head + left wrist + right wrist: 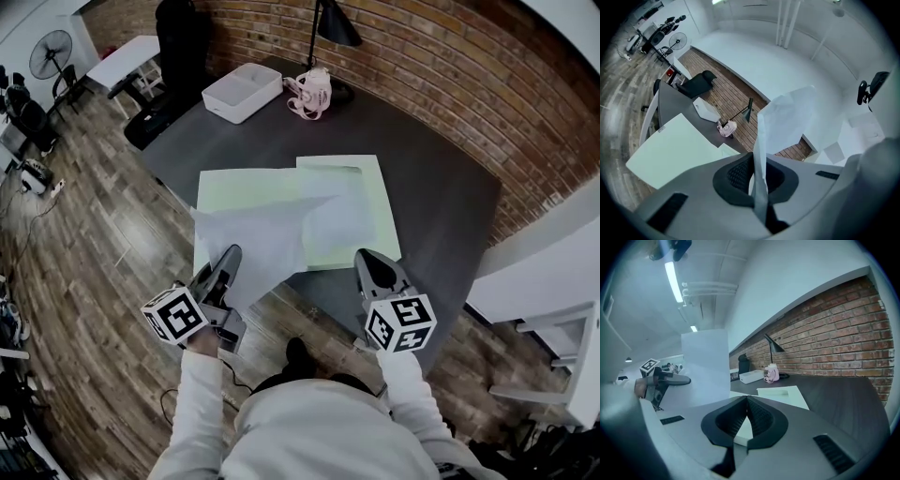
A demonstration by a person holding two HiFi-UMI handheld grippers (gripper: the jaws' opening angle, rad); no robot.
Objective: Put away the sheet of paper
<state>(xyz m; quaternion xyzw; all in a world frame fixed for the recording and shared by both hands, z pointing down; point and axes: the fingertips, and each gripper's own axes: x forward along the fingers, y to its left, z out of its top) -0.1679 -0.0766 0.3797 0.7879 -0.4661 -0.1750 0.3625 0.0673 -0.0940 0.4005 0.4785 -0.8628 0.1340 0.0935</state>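
A white sheet of paper [267, 234] is lifted off the open pale green folder [361, 187], which lies flat on the dark table [441, 206]. My left gripper [229, 257] is shut on the sheet's near left part. In the left gripper view the sheet [787, 122] rises upright out of the closed jaws of the left gripper [757, 173]. My right gripper [364, 259] hovers at the folder's front edge, shut, with nothing seen between its pads. In the right gripper view the right gripper [746, 401] points along the table, the sheet [705, 366] standing to its left.
At the table's far end stand a white box [242, 91], a pink object [312, 92] and a black desk lamp [333, 23]. A brick wall [441, 66] runs along the right side. Wooden floor [84, 244] lies to the left, with a chair and a fan farther off.
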